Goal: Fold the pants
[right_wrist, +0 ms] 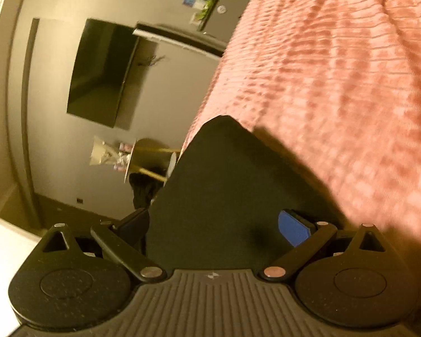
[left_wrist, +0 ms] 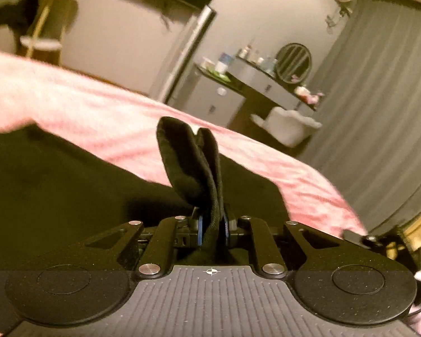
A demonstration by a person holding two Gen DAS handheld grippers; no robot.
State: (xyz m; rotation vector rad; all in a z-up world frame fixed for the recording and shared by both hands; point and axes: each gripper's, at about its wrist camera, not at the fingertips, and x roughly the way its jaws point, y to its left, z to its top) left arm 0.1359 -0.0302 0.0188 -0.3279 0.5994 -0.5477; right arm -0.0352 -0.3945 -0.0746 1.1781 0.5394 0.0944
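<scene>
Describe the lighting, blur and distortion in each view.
Left wrist view: dim, warm yellowish light; the pants pinched in the left gripper look sharp, the pink bedspread smeared; fisheye bends the curtain. Right wrist view: same warm cast, bedspread blurred, pants near featureless black between the open right gripper.

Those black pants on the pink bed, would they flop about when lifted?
Probably floppy: the black pants bunch into a soft loop where the left tongs pinch them. Likely light, draping flat on the pink blanket. The knit looks grippy.
</scene>
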